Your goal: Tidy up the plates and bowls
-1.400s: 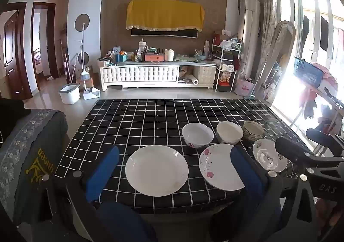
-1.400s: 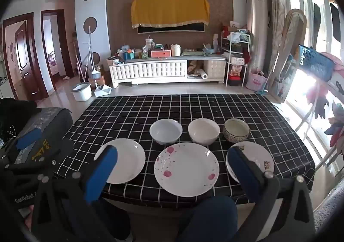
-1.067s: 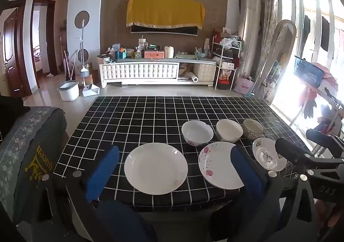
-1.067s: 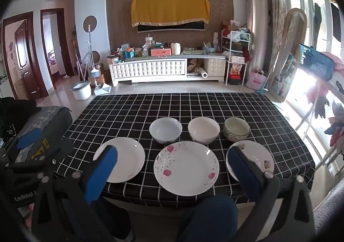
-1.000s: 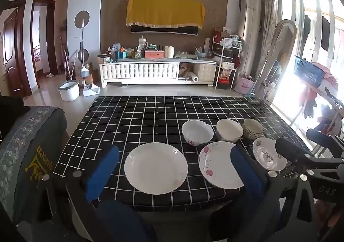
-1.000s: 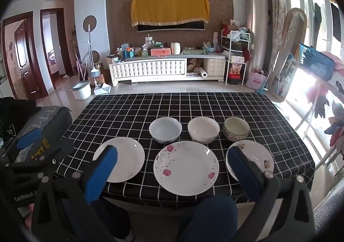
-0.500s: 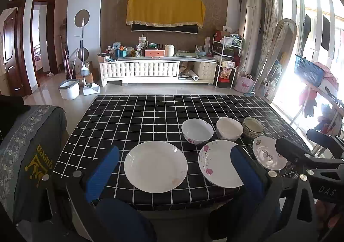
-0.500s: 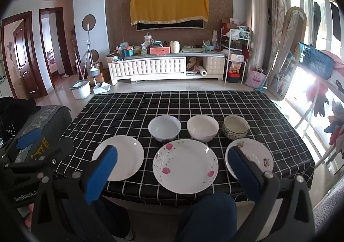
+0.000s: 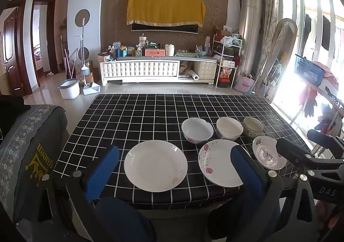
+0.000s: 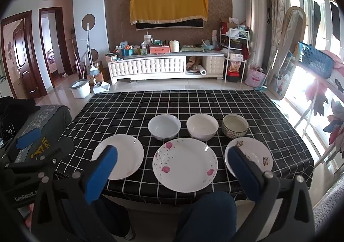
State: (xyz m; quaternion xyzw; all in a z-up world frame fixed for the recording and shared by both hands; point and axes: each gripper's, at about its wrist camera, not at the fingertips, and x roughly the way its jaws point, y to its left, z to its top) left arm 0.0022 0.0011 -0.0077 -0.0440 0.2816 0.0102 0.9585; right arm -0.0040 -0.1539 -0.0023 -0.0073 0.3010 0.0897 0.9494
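Left fingers: your left gripper (image 9: 173, 168) has its blue fingers (image 9: 102, 169) spread wide with nothing between them; it hangs short of the near edge of the table (image 9: 133, 121), in front of the plain white plate.
Right fingers: your right gripper (image 10: 172, 168) is just as wide open and holds nothing; it sits off the near table edge, in front of the pink-flowered plate.
Plain white plate: (image 9: 155, 165) lies flat at the left end of the front row, apart from its neighbour.
Pink-flowered plate: (image 10: 185, 164) lies flat in the middle of the front row, close behind it the two white bowls.
Small patterned plate: (image 10: 252, 157) lies flat at the right end of the front row, partly hidden by your right finger.
Blue-white bowl: (image 10: 164, 126) stands upright at the left of the back row, just behind the gap between the plain and flowered plates.
Cream bowl: (image 10: 202, 126) stands upright in the middle of the back row, just beside the blue-white bowl.
Patterned bowl: (image 10: 234, 126) stands upright at the right of the back row, just behind the small patterned plate.
Table: covered in a black cloth with a white grid; all the dishes sit in its near right part.
Your legs: dark trousers (image 10: 206, 216) show below the table edge.
Chair: a grey cover with gold lettering (image 9: 32, 155) stands to the left of the table.
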